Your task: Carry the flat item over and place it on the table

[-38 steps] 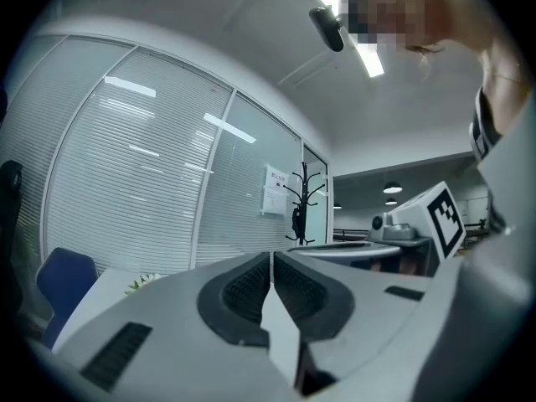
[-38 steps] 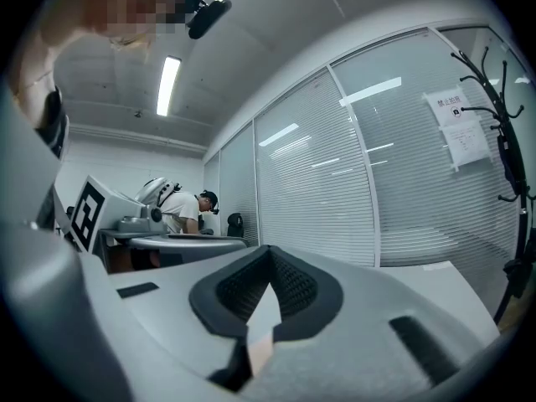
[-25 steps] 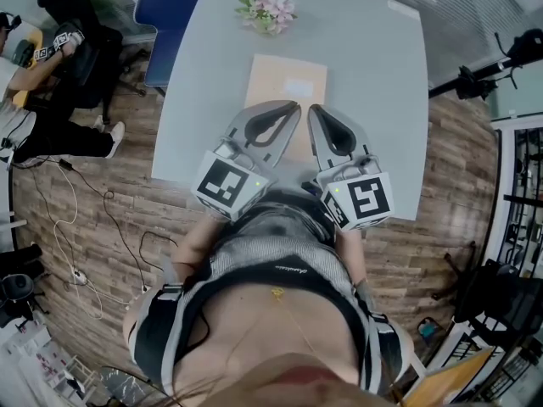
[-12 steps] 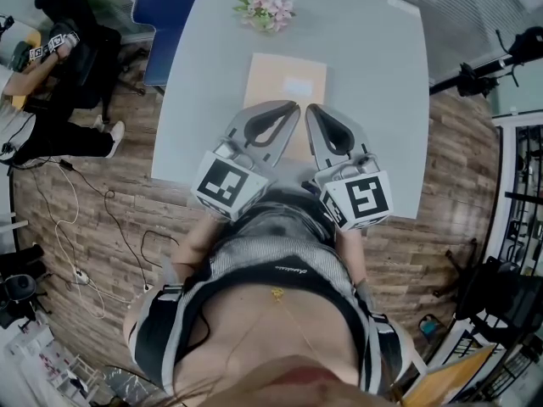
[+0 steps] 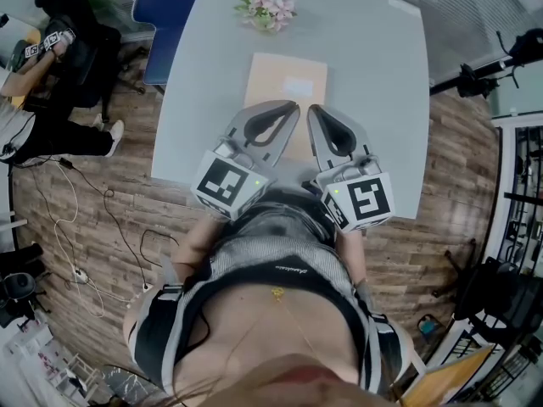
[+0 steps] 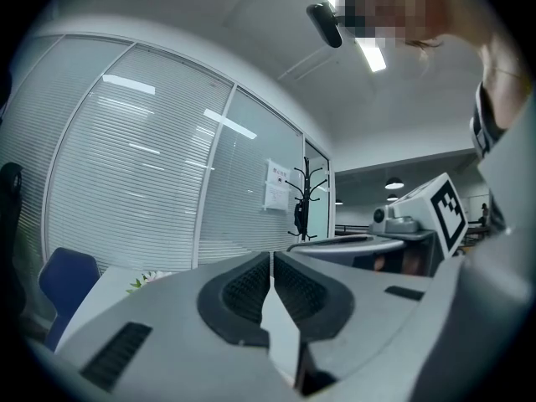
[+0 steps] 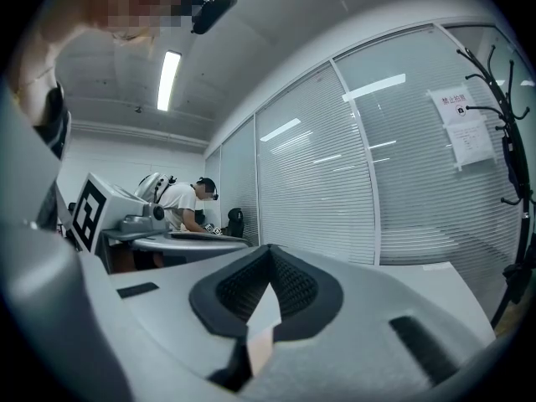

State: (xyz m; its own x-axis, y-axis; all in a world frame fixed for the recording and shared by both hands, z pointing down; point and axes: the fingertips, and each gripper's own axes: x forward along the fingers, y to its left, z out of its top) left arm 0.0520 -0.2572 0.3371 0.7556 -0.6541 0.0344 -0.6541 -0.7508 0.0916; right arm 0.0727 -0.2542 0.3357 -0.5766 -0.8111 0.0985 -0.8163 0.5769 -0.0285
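A flat tan envelope (image 5: 286,81) with a white label lies on the grey table (image 5: 373,100), near its middle. Both grippers hover side by side over the envelope's near end, pointing level toward the far side. In the head view my left gripper (image 5: 293,106) and right gripper (image 5: 312,109) hide the envelope's near edge. The left gripper (image 6: 271,255) has its jaws pressed together with nothing between them. The right gripper (image 7: 270,248) is likewise shut and empty; only a sliver of table and envelope shows below its tips.
A bunch of pink flowers (image 5: 266,10) sits at the table's far side, with a small white card (image 5: 402,8) at the far right corner. A blue chair (image 5: 165,15) stands at the far left corner. A person (image 5: 42,66) sits at the left; cables (image 5: 76,227) trail on the wooden floor.
Grippers and envelope have stayed where they were. Only the seated person at the far left has shifted a little.
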